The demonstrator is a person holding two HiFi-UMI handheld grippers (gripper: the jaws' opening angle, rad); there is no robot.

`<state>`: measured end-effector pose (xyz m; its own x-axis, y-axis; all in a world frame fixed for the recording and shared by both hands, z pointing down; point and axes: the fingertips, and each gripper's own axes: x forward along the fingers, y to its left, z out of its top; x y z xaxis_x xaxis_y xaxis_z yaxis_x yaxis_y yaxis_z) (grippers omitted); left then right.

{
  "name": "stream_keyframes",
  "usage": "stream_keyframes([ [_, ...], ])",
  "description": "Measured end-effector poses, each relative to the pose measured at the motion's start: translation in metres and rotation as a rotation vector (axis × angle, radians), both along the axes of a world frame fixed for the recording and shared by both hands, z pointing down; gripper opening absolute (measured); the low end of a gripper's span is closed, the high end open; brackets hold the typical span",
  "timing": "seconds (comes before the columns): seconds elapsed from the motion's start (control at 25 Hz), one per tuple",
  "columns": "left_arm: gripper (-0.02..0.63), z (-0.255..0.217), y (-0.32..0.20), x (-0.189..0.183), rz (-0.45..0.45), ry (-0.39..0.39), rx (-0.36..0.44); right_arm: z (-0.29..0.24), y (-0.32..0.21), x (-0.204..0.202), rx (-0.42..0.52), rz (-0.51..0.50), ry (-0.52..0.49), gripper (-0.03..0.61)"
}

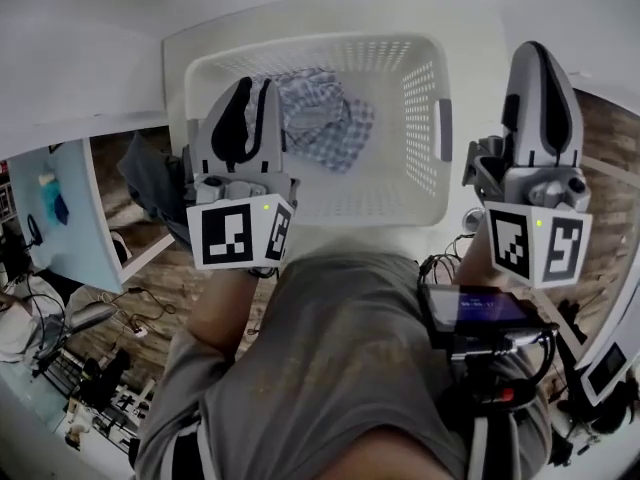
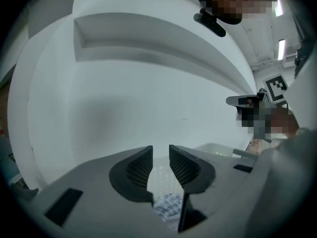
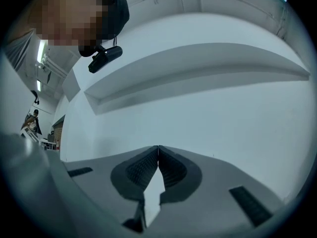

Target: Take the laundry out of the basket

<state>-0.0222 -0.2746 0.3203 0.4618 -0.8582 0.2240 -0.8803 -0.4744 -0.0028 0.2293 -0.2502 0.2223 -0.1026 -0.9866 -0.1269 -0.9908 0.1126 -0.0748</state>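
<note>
A white perforated laundry basket (image 1: 300, 46) stands in front of me, with a blue-and-white checked cloth (image 1: 325, 116) crumpled at its back left. My left gripper (image 1: 255, 93) hovers over the basket's left side, close to the cloth. In the left gripper view its jaws (image 2: 161, 151) stand a little apart with nothing between the pads; the checked cloth (image 2: 167, 205) shows below them and the basket rim (image 2: 218, 148) to the right. My right gripper (image 1: 537, 56) is held outside the basket's right wall. Its jaws (image 3: 157, 151) are shut on nothing and face a white wall.
A dark garment (image 1: 150, 180) lies just outside the basket's left wall. A pale blue board (image 1: 62, 218) leans at the far left above cables and gear on the wooden floor. A black device (image 1: 480, 313) hangs at my waist on the right.
</note>
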Motion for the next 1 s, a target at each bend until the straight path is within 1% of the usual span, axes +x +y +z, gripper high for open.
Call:
stream_keyframes([
  [0.04,0.123,0.010,-0.003,-0.001,-0.005,-0.004,-0.029,0.006,-0.007,0.003,-0.010,-0.001,0.001,0.008],
  [0.16,0.175,0.036,-0.013,-0.002,-0.008,-0.027,-0.102,0.021,-0.027,0.009,-0.035,-0.005,0.015,0.008],
  [0.36,0.202,0.047,-0.018,-0.016,-0.026,-0.059,-0.151,0.030,-0.043,0.015,-0.065,0.003,0.042,0.008],
  [0.44,0.210,0.060,-0.023,-0.016,-0.027,-0.072,-0.187,0.042,-0.055,0.021,-0.085,0.008,0.045,0.008],
  [0.68,0.259,0.111,-0.030,-0.011,-0.017,-0.101,-0.372,0.079,-0.086,0.032,-0.132,-0.005,0.041,0.008],
  [0.84,0.289,0.133,-0.027,-0.020,-0.025,-0.118,-0.465,0.094,-0.098,0.030,-0.148,-0.010,0.028,0.008],
  [1.0,0.338,0.155,-0.017,-0.015,0.004,-0.152,-0.558,0.108,-0.103,0.035,-0.163,-0.012,0.007,0.008],
])
